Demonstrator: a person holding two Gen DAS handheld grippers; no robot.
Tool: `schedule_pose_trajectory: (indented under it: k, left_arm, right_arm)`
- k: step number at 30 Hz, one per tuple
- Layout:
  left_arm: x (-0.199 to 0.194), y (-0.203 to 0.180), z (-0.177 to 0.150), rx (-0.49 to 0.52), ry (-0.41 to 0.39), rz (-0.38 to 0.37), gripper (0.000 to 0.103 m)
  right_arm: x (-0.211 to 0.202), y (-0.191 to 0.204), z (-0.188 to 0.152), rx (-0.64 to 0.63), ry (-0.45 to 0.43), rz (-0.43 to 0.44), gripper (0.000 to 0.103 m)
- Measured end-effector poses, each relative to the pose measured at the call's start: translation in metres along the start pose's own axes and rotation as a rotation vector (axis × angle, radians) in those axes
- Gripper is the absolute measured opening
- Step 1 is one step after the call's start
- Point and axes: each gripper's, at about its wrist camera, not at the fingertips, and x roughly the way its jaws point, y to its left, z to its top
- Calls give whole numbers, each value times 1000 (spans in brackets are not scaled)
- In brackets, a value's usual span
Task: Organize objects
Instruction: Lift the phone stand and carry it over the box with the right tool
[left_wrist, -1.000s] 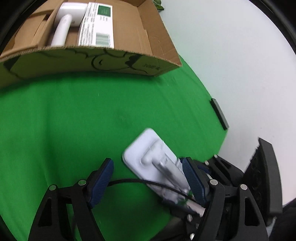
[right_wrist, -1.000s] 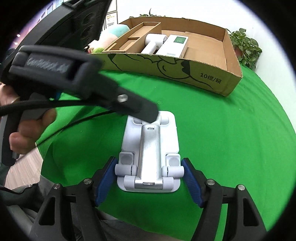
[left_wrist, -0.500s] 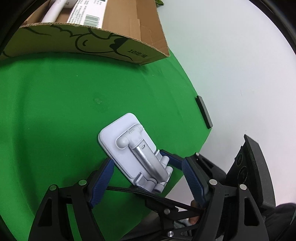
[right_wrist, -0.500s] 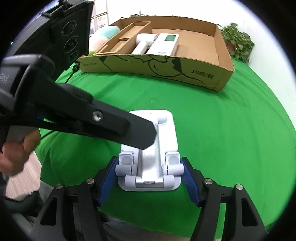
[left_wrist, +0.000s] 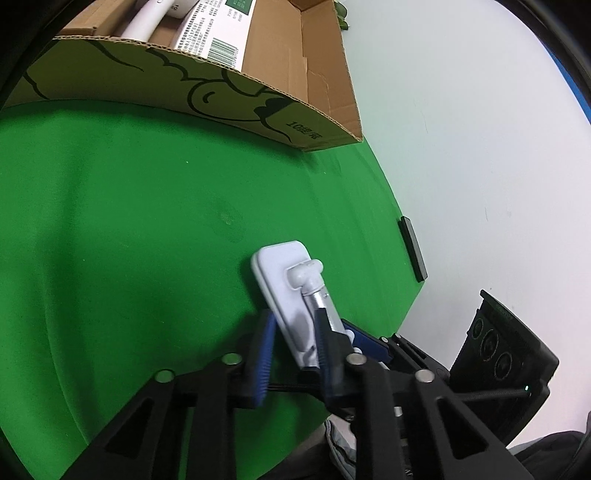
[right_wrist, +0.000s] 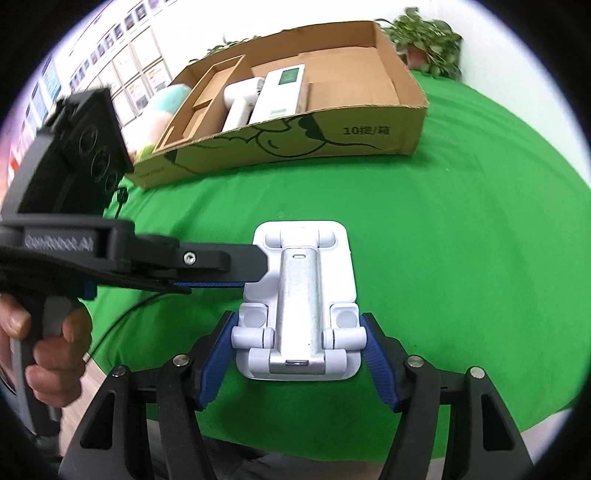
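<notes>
So the white folding phone stand with the silver metal arm (right_wrist: 297, 306) is lying flat on the green cloth tabletop (right_wrist: 461, 240), near the front edge, well in front of the big open brown cardboard box with the black cartoon line drawing (right_wrist: 295, 136).

The right gripper (right_wrist: 298, 350) has its blue ribbed pads on both sides of the stand's hinged end and looks clamped on it. Half a second ago there was a sliver of gap on each side; now the pads sit right against the white knuckles.

The left gripper (left_wrist: 293, 345) is the bigger change. A second ago its jaws were spread wide with the stand just between them; half a second ago still wide. Now they've pinched in on the stand's left long side, one pad on top and one under the base plate edge as far as I can tell. From the right wrist view you see it coming in sideways, the black upper finger (right_wrist: 236, 262) lying over the stand's left edge.

The box also looks closer in the left view than before. Inside it: a white handheld device with a thick handle (right_wrist: 240, 103) right next to a white rectangular carton with a green label (right_wrist: 282, 92).

A potted green plant (right_wrist: 424, 37) sits behind the box's right corner.
</notes>
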Motion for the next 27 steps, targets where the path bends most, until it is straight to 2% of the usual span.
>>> schedule_pose_trajectory:
  k: [6,11,17,22,27]
  left_arm:
    - [-2,4,-2,6,-4,4,9]
    - [-8,2,0,8,-15,-12,9]
    - [-23,-4,10,19,-39,-53,9]
    - [-30,-4,21,-16,-36,-109,10]
    - [-23,-1,27,-61,-21,-146,14]
  right_arm:
    - [-3,-2,-1,29,-4,3,65]
    - [-8,-1,-2,44,-28,5,65]
    - [-17,-2,3,58,-83,15,65]
    - [-21,-9,8,102,-113,54,65]
    - [-21,-8,12,112,-118,55,65]
